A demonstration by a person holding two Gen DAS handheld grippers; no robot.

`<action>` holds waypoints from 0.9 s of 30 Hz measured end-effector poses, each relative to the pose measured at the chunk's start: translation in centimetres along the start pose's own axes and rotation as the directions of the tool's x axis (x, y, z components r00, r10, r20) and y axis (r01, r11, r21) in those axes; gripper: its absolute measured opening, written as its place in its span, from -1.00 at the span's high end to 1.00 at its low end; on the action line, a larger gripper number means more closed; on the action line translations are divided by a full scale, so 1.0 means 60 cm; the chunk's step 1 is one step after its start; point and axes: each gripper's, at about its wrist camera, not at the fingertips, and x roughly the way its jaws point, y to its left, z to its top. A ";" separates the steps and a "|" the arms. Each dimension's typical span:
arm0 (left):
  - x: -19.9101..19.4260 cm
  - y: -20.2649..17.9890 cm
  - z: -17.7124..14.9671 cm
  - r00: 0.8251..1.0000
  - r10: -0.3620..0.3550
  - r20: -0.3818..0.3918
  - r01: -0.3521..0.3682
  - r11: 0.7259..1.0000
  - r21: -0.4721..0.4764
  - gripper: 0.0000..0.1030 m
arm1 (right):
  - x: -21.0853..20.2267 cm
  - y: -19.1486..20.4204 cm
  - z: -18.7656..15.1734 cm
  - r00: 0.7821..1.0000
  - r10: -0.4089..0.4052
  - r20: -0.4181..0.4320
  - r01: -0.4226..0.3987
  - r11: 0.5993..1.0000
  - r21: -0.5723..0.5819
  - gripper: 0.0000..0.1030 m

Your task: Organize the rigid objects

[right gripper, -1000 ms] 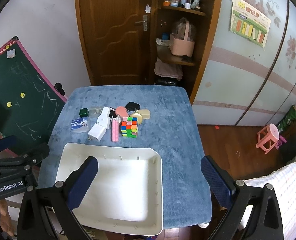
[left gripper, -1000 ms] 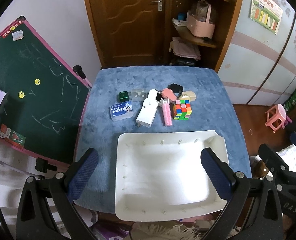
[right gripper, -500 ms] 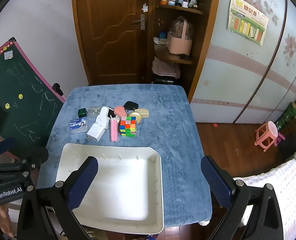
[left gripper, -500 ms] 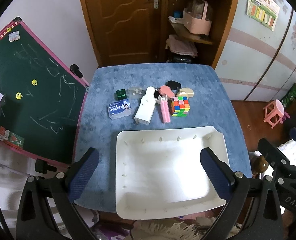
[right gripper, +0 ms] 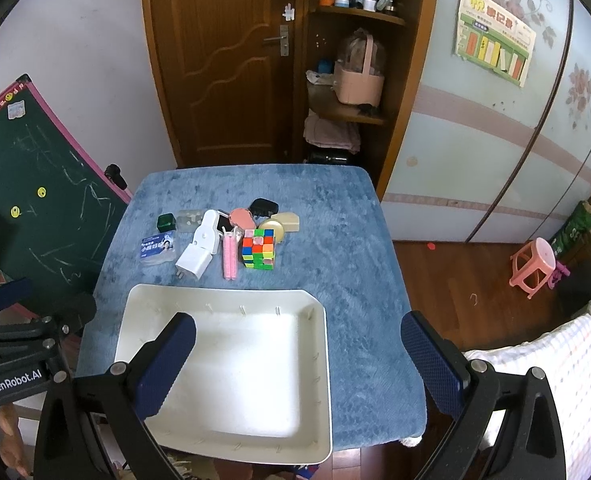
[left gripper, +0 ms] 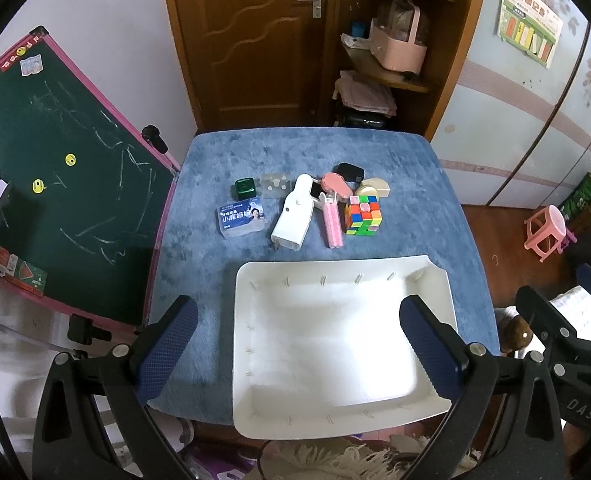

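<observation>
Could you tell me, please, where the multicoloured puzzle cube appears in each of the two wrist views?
Left wrist view: the puzzle cube sits right of centre, at the right end of the row of small items, beyond the white tray.
Right wrist view: the puzzle cube sits left of centre, again beyond the white tray.
Shared landmark: the pink sticks lie just left of it in both.

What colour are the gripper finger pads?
Dark blue, with a fine textured grid; clearest on the pads in the right wrist view.
</observation>
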 end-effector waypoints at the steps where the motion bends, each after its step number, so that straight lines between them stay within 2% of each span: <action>1: 0.000 0.000 0.001 1.000 0.001 0.003 -0.001 1.000 -0.001 -0.96 | 0.000 0.000 0.000 1.000 -0.001 0.000 0.001 1.000 0.000 -0.99; 14: -0.004 0.041 0.024 1.000 -0.015 0.014 0.015 0.999 -0.040 -0.96 | 0.001 0.006 0.006 1.000 -0.003 0.017 0.003 1.000 0.001 -0.99; 20: -0.006 0.067 0.045 0.999 -0.026 0.035 0.028 0.998 -0.061 -0.96 | 0.012 0.000 0.025 1.000 -0.005 0.026 0.005 1.000 0.020 -0.99; 27: 0.002 0.101 0.076 0.998 0.001 0.055 0.003 0.997 -0.078 -0.96 | 0.029 -0.001 0.056 1.000 0.016 0.024 -0.016 1.000 0.021 -0.99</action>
